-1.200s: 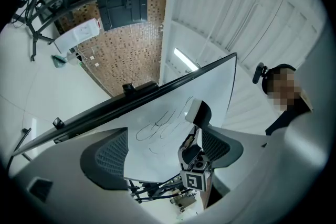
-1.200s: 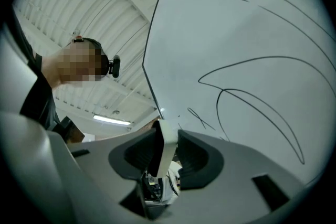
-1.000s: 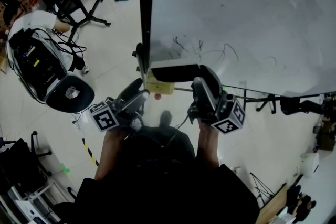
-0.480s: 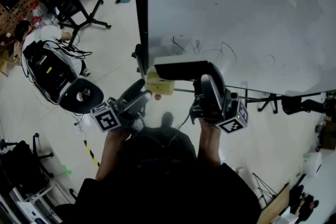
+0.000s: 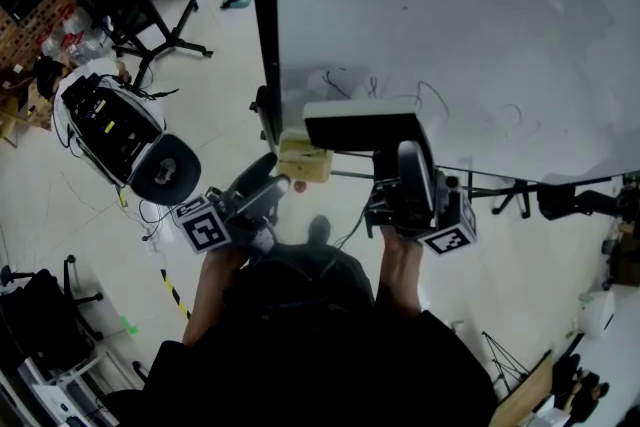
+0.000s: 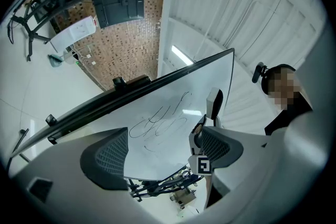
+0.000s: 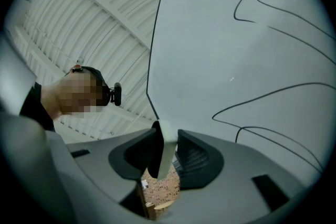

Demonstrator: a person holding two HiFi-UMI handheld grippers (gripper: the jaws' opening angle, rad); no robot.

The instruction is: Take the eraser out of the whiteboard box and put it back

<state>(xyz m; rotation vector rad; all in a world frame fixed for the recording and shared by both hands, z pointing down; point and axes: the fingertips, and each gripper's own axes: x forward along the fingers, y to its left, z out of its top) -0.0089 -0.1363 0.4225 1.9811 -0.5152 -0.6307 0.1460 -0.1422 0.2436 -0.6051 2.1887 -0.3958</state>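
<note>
My right gripper [image 5: 398, 153] is shut on the eraser [image 5: 365, 128], a flat block with a white top and a dark underside, held up against the lower left part of the whiteboard [image 5: 450, 15] near black scribbles. The right gripper view shows the eraser [image 7: 164, 150] edge-on, pinched between both pads, with the board [image 7: 236, 60] close ahead. Below the board's left corner sits the yellowish whiteboard box [image 5: 303, 161]. My left gripper [image 5: 272, 183] hovers open and empty beside that box. From the left gripper view the eraser [image 6: 214, 104] stands against the scribbled board [image 6: 163, 118].
The whiteboard's stand legs [image 5: 505, 191] spread over the pale floor at right. A black office chair [image 5: 160, 167] and a cart of gear [image 5: 100, 115] stand at left. Yellow-black tape [image 5: 170, 290] marks the floor near my feet.
The right gripper has risen with the eraser, bringing it higher up the board. The left gripper has stayed put. The chair and cart at left show further right in the view.
</note>
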